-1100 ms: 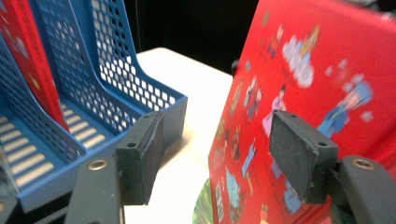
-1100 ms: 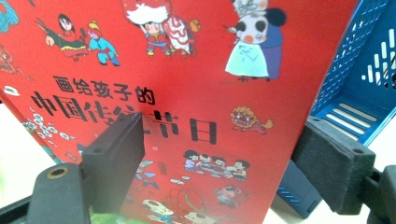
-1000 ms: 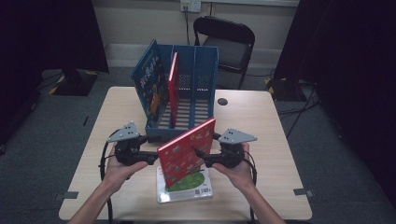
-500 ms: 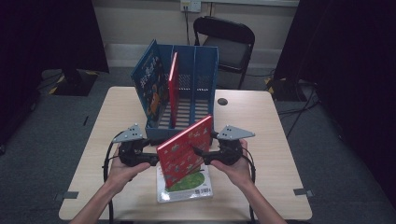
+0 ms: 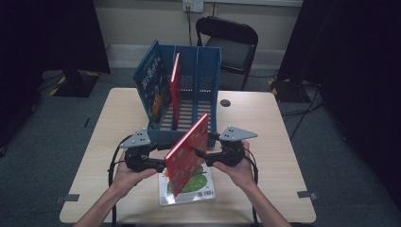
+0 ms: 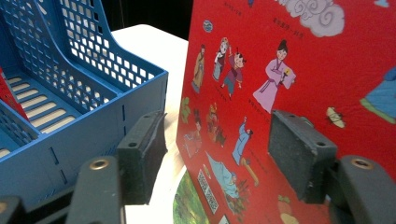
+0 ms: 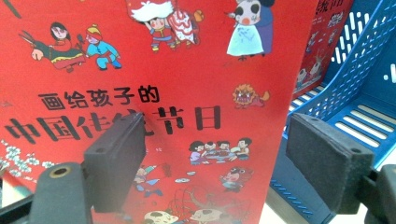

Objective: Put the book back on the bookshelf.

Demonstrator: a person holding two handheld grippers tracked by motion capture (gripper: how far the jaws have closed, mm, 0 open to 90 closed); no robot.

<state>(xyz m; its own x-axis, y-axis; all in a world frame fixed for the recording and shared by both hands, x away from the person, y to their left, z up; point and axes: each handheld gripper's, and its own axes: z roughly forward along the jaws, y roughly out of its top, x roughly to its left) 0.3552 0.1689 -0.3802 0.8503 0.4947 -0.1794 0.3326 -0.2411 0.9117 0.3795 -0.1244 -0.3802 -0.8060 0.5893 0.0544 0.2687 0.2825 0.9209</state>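
On the pale wooden table (image 5: 265, 123), in a dim room with grey carpet and a black folding chair (image 5: 229, 42) behind, stands the blue slotted file rack (image 5: 203, 80). A blue picture book (image 5: 150, 85) leans in its left compartment and a thin red book (image 5: 175, 80) stands in the next one; the right slots hold nothing I can see. Just in front of the rack I keep the red picture book (image 5: 187, 153) tilted up on its edge between my two claws, over a green-covered book (image 5: 198, 187) lying flat on the table. Its cover reads 画给孩子的 in black (the bigger line beneath, 中国传…节日, is half hidden by my own pad), and the back carries a small QR code. My left gripper (image 5: 158, 163) has its jaws well apart, one pad flat against the back cover, the other standing free near the rack. My right gripper (image 5: 201, 155) is also wide, one pad against the front cover, the other clear by the rack's wall.
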